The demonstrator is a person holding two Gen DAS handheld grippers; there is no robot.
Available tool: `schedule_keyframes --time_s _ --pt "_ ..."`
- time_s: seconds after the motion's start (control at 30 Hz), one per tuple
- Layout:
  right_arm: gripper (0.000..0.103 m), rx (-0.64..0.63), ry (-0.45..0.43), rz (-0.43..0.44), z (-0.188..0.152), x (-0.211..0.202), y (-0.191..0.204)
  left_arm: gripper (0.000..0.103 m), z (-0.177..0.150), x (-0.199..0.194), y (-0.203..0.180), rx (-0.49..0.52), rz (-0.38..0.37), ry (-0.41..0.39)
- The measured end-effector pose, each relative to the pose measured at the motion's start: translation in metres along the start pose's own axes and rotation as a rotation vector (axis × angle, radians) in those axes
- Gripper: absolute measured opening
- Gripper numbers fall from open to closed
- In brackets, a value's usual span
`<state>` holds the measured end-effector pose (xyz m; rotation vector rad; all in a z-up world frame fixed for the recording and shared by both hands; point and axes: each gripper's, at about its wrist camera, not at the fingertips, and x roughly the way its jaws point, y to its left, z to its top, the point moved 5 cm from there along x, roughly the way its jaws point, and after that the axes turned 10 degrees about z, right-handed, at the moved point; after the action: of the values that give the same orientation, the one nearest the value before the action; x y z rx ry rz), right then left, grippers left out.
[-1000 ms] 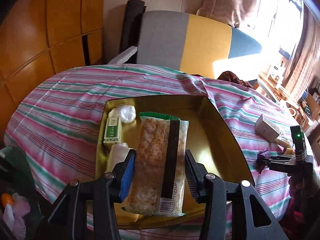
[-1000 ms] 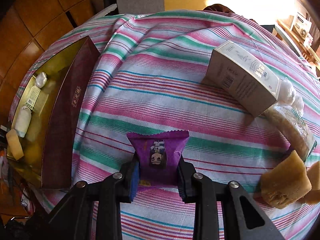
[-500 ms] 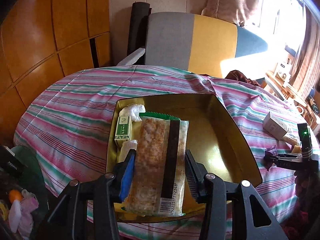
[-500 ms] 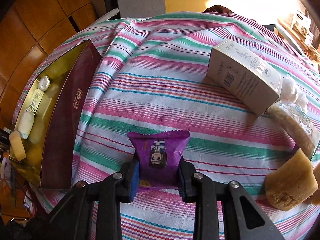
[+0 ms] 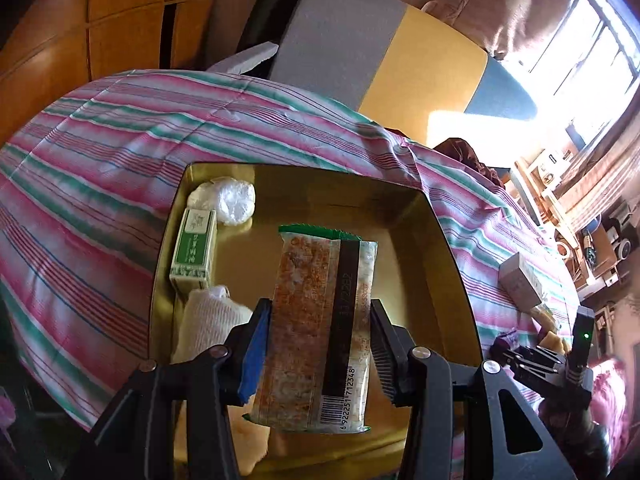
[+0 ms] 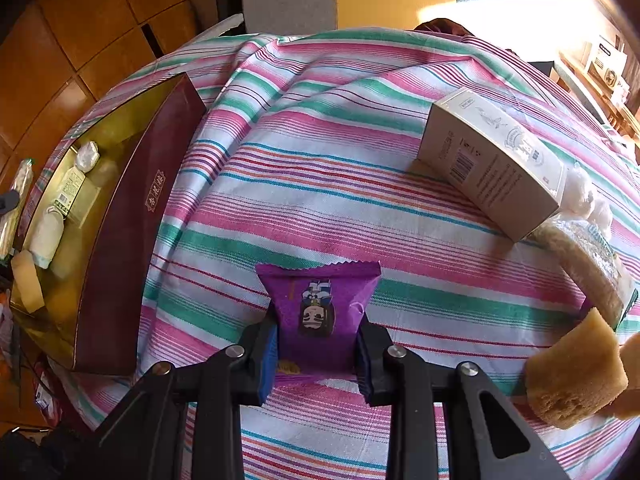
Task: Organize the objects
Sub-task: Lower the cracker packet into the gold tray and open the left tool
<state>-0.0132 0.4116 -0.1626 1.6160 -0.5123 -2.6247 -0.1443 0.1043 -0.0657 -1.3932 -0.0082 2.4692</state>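
A long cracker packet is pinched by the left gripper above the gold-lined box, while a purple sachet is pinched by the right gripper over the striped table.

Glossy gold metal-look lining inside tray, mirror-smooth; matt maroon outer wall. Clear, shiny plastic wrapper on cracker pack. Matt black plastic on left gripper and right gripper. Glossy purple foil-like sachet. Woven striped cloth, matt, lightly creased. Matt card box. Porous, rough sponge. Glossy varnished wood panels. Printed paper carton.
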Motion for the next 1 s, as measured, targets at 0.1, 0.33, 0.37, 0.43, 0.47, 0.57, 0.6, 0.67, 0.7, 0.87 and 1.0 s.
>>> schedule_keyframes --time_s 0.1,0.33,0.37,0.43,0.47,0.57,0.6,0.67,0.7,0.87,1.0 --pt "0.031 0.001 0.0 0.003 -0.001 0.002 0.003 0.047 0.018 0.02 -0.003 0.009 0.017 0.023" --pt "0.031 -0.002 0.001 0.006 -0.002 -0.001 0.002 0.047 0.04 0.082 0.0 0.017 0.092 0.106" --pt "0.031 -0.002 0.001 0.006 -0.002 -0.001 0.002 0.047 0.042 0.09 0.001 0.019 0.108 0.118" --pt "0.031 -0.002 0.001 0.006 -0.002 -0.001 0.002 0.047 0.044 0.105 0.0 0.042 0.138 0.142" --pt "0.031 -0.001 0.001 0.006 -0.002 -0.001 0.002 0.047 0.046 0.11 0.001 0.044 0.162 0.141" --pt "0.031 -0.003 0.001 0.005 -0.001 0.0 0.002 0.048 0.055 0.119 0.004 0.09 0.239 0.114" --pt "0.031 -0.005 0.001 0.003 -0.001 0.0 0.003 0.048 0.057 0.124 0.006 0.092 0.263 0.115" --pt "0.031 -0.005 0.0 0.003 -0.001 0.0 0.003 0.049 0.058 0.133 0.011 0.086 0.274 0.136" --pt "0.031 -0.005 0.0 0.003 -0.001 0.0 0.003 0.05 0.057 0.136 0.013 0.081 0.278 0.145" --pt "0.031 -0.006 -0.002 0.001 -0.002 0.0 0.005 0.051 0.052 0.129 0.015 0.076 0.278 0.114" --pt "0.031 -0.007 -0.003 0.001 -0.002 -0.001 0.004 0.058 0.051 0.108 0.014 0.092 0.28 0.05"
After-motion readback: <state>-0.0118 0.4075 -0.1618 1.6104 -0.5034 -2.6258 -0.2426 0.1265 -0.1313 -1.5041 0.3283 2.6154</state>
